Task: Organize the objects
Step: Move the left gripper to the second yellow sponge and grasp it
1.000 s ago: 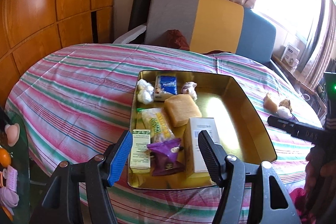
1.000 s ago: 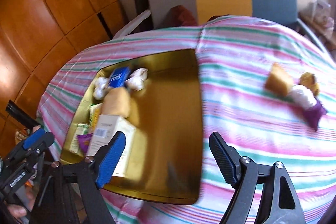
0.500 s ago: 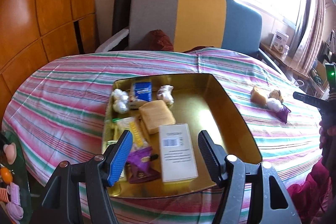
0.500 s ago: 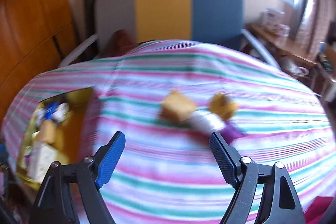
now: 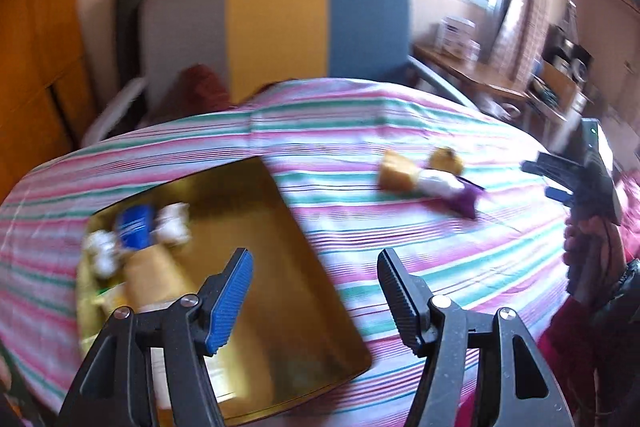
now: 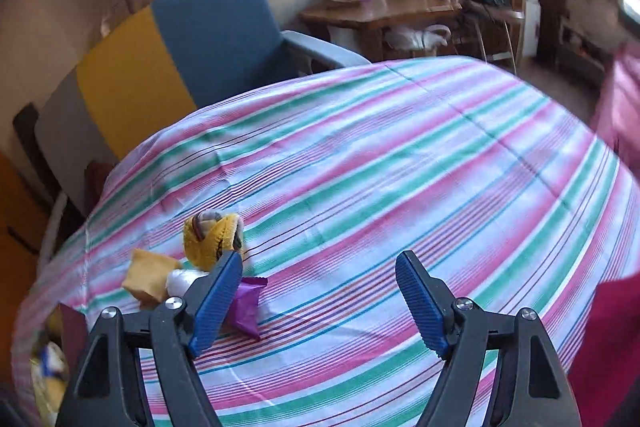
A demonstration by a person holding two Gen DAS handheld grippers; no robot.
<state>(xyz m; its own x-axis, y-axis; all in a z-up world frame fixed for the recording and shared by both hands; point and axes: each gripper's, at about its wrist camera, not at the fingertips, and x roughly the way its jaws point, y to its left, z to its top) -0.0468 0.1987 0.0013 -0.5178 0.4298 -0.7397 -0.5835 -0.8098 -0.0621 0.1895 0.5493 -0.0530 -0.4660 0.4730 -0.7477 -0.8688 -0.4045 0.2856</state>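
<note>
Loose items: a small cluster — a tan block (image 6: 150,277), a yellow knitted pouch (image 6: 212,239), a white wad (image 6: 180,281) and a purple wrapper (image 6: 246,307) — lies on the striped tablecloth (image 6: 400,167), well apart from the gold tray (image 5: 312,299).
Tray: already holds a blue packet (image 5: 134,231), white wads and a tan block at its far left end; its right half is bare.
Right gripper (image 6: 320,301): fingers spread, holding nothing; the cluster sits just ahead and to its left, the purple wrapper partly behind the left finger.
Left gripper (image 5: 314,297): fingers spread, holding nothing, poised over the tray's right edge.
Nearer hand: the right, by a clear margin.
Cluster's line: runs from the tan block toward the purple wrapper, slanting toward the right gripper.
Likely need: a short shift leftward to centre one item.
</note>
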